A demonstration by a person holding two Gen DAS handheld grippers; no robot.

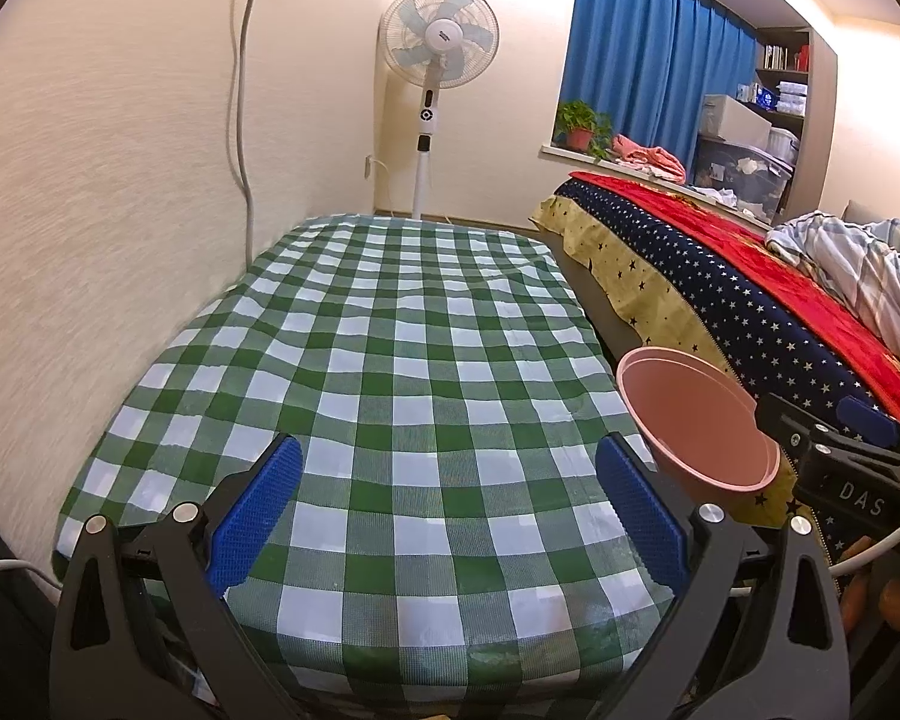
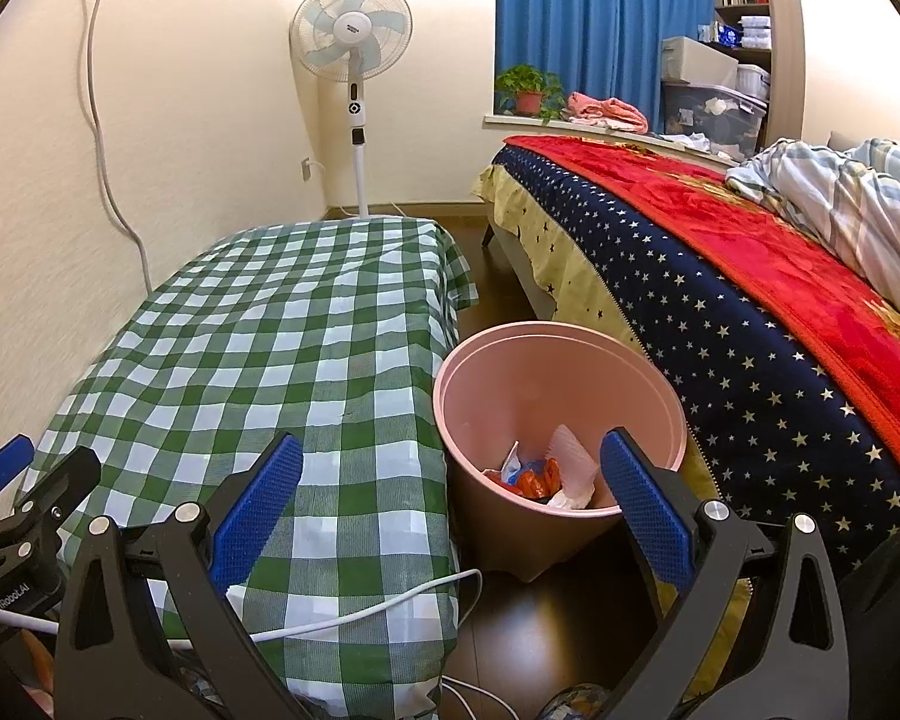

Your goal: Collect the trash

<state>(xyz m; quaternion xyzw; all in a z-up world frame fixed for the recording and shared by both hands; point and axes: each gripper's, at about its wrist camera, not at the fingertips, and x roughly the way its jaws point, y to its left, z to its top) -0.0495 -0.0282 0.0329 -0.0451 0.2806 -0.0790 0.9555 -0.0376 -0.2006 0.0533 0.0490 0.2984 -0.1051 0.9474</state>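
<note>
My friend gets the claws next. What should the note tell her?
Left claw: open, empty, over the checked table.
Right claw: open, empty, near the pink bin.
The bin stands on the floor between table and bed; trash lies inside.
Done: no trash shows on the tabletop.
Left: look around for stray bits; none are in view.

A green-and-white checked cloth (image 1: 390,360) is covering the table, while the pink bin (image 2: 561,420) is standing on the dark floor (image 2: 540,630).
</note>
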